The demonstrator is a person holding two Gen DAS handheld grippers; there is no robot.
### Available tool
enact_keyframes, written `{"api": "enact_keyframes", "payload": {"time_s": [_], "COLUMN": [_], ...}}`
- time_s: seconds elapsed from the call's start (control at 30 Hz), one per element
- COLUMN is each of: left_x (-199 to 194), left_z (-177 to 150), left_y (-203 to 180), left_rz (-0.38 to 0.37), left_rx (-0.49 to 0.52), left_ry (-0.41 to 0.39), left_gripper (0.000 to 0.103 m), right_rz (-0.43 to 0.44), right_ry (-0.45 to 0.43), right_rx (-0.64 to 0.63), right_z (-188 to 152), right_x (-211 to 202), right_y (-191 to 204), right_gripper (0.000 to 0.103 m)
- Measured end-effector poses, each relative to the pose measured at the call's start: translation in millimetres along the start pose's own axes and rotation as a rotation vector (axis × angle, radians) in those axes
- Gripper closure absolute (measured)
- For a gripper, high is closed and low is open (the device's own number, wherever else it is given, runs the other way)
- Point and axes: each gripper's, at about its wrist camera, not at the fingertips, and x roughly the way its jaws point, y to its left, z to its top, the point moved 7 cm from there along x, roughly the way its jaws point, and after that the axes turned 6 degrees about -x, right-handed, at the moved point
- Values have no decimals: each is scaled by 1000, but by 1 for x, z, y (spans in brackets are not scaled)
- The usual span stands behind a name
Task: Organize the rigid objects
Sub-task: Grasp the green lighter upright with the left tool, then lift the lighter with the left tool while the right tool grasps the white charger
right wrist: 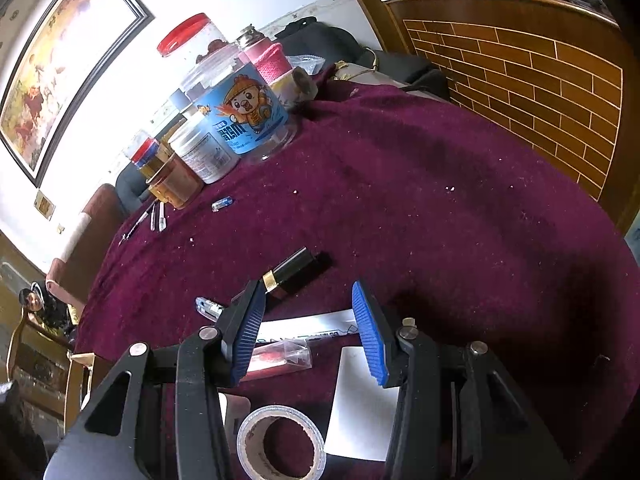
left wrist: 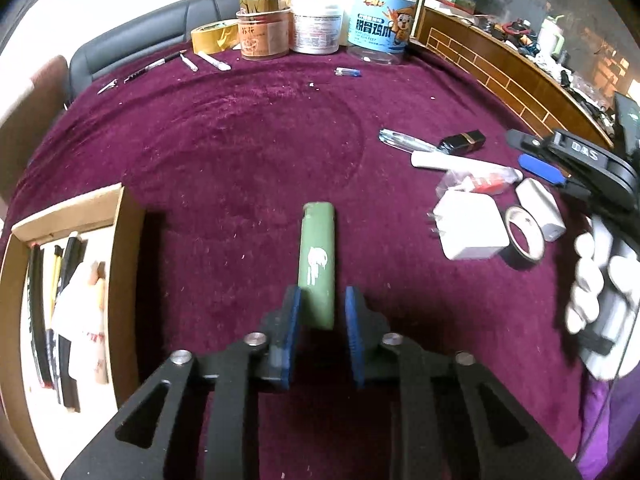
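Observation:
A green lighter (left wrist: 316, 264) lies lengthwise on the purple cloth, its near end between the blue pads of my left gripper (left wrist: 322, 316). A narrow gap shows between the lighter and the right pad, so the jaws stand open around it. To the left sits a cardboard box (left wrist: 120, 216) with pens and sticks in it. My right gripper (right wrist: 310, 320) is open and holds nothing. It hovers over a white tube (right wrist: 304, 326), a tape roll (right wrist: 280, 440), a white charger (right wrist: 360, 400) and a black lipstick (right wrist: 296, 274). A gloved hand (left wrist: 592, 292) holds it.
Jars and tubs (left wrist: 316, 28) and a yellow tape roll (left wrist: 214, 36) stand at the table's far edge, with pens (left wrist: 160, 64) and a small blue lighter (left wrist: 348, 73) in front. A second charger (left wrist: 540, 208) lies at the right. A wooden counter (left wrist: 500, 68) borders the right side.

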Motion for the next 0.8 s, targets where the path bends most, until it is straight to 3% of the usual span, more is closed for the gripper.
{"api": "enact_keyframes", "payload": {"time_s": [0.23, 0.37, 0.4, 0.43, 0.8], "left_x": [19, 26, 25, 24, -33], "left_z": [12, 18, 17, 16, -42], "left_y": [-3, -9, -10, -9, 9], "left_rz": [32, 71, 62, 55, -107], "left_rx": [-9, 39, 35, 31, -86], "left_ry": [-17, -37, -36, -35, -36], "left_gripper": [65, 67, 73, 86, 87], "right_rz": [-6, 2, 2, -2, 4], "right_ry": [1, 3, 1, 0, 14], "right_rx": [-2, -13, -15, -15, -24], "right_z": [-1, -1, -1, -1, -3], "right_x": [1, 1, 1, 1, 5], "right_y": [-1, 2, 2, 2, 4], "right_gripper": [60, 60, 60, 60, 60]}}
